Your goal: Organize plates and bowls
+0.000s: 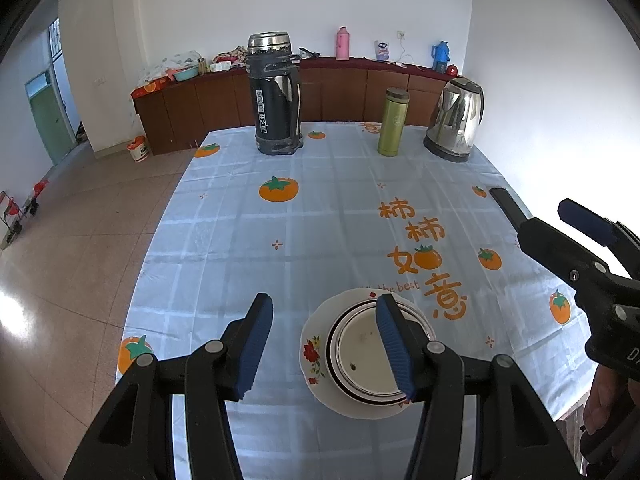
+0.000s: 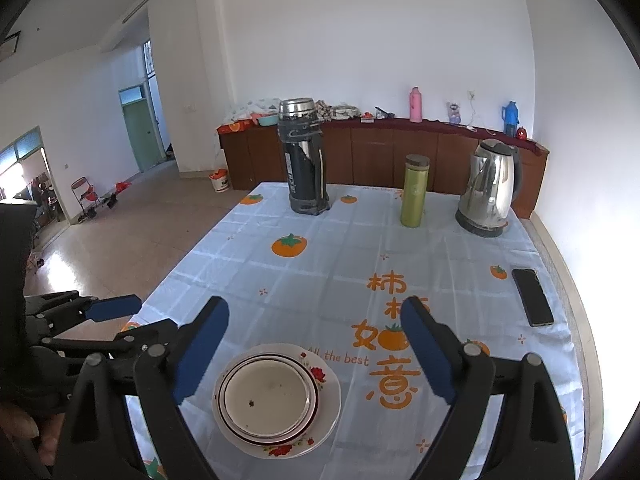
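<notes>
A white plate with red flowers [image 1: 314, 354] lies on the tablecloth near the front edge, and a white bowl [image 1: 360, 356] with a dark rim line sits in it. My left gripper [image 1: 325, 308] hangs open just above them; its right finger crosses in front of the bowl and nothing is between the pads. In the right wrist view the plate [image 2: 326, 384] and bowl [image 2: 266, 398] lie below and between the fingers of my right gripper [image 2: 315, 306], which is open and empty. The right gripper [image 1: 540, 208] shows at the far right, the left gripper [image 2: 106, 300] at the far left.
At the table's far end stand a black thermos [image 1: 276, 96], a green bottle [image 1: 394, 122] and a steel kettle [image 1: 456, 120]. A black phone [image 2: 532, 296] lies by the right edge. The table's left edge [image 1: 160, 240] drops to a tiled floor. A brown sideboard [image 1: 344, 92] lines the back wall.
</notes>
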A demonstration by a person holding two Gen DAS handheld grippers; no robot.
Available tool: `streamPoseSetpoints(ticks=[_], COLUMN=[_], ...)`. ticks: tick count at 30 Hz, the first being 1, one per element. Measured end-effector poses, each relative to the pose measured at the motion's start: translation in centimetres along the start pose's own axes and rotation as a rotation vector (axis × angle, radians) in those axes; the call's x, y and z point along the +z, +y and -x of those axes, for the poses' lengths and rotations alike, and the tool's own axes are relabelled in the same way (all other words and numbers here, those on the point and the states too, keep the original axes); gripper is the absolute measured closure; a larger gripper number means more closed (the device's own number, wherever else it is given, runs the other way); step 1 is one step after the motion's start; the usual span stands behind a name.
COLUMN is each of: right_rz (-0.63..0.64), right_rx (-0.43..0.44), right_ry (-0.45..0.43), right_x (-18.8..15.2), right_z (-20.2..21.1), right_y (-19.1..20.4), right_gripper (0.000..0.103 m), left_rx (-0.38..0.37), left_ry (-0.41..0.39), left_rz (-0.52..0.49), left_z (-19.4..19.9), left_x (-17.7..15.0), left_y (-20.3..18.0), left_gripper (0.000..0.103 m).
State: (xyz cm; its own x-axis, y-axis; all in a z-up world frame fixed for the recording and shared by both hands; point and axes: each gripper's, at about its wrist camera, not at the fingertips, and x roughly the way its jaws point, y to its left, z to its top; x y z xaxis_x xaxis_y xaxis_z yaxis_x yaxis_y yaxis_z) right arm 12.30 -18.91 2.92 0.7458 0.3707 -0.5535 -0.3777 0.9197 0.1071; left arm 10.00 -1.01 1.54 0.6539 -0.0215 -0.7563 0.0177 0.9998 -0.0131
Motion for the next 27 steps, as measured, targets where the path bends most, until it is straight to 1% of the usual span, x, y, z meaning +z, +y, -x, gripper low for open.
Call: streamPoseSetpoints(ticks=[6,9,15,16,17,18,19,23,27], right_rz=[-0.001,0.0,-0.007,-0.009,-0.01,-0.011,-0.012,-0.016,-0.022], right_rx=[0.0,-0.002,-0.011,-0.013,-0.015,-0.017,-0.019,-0.023,-0.027], right_ry=[0.001,0.001,0.003,0.002,0.001,0.0,0.0,-0.001,0.0], right_x=[0.0,0.0,0.1,0.2,0.1,0.1,0.1,0.0,-0.1], right_z=[0.0,0.0,0.2,0.3,0.4,0.5,0.5,0.7,0.8], right_y=[0.0,0.0,-0.5,-0.6,-0.6,-0.8,-0.9,-1.1,-1.4], right_gripper=[0.014,0.014,0.014,0.014,0.014,0.014,0.014,0.013,0.013], left_rx=[-0.008,-0.032,-0.041,-0.044,-0.046,-0.039,-0.038,-0.049,-0.062], left_ry=[0.004,0.02,0.014,0.017,0.02,0.017,0.01,-0.014,-0.017], left_rz=[-0.01,-0.013,-0.016,-0.015,-0.012,-0.009,-0.007,-0.024,-0.021], left_z=[0.0,-0.3,-0.1,-0.2,-0.3,-0.3,-0.3,0.1,0.3], left_x=[0.1,0.1,0.2,0.3,0.3,0.3,0.3,0.2,0.2], left_y=[-0.3,-0.6,-1.0,-1.1,-1.2,-1.3,-1.3,-1.7,-1.9], left_gripper=[0.047,0.047,0.047,0.045,0.042,0.028,0.019,0.019,0.019])
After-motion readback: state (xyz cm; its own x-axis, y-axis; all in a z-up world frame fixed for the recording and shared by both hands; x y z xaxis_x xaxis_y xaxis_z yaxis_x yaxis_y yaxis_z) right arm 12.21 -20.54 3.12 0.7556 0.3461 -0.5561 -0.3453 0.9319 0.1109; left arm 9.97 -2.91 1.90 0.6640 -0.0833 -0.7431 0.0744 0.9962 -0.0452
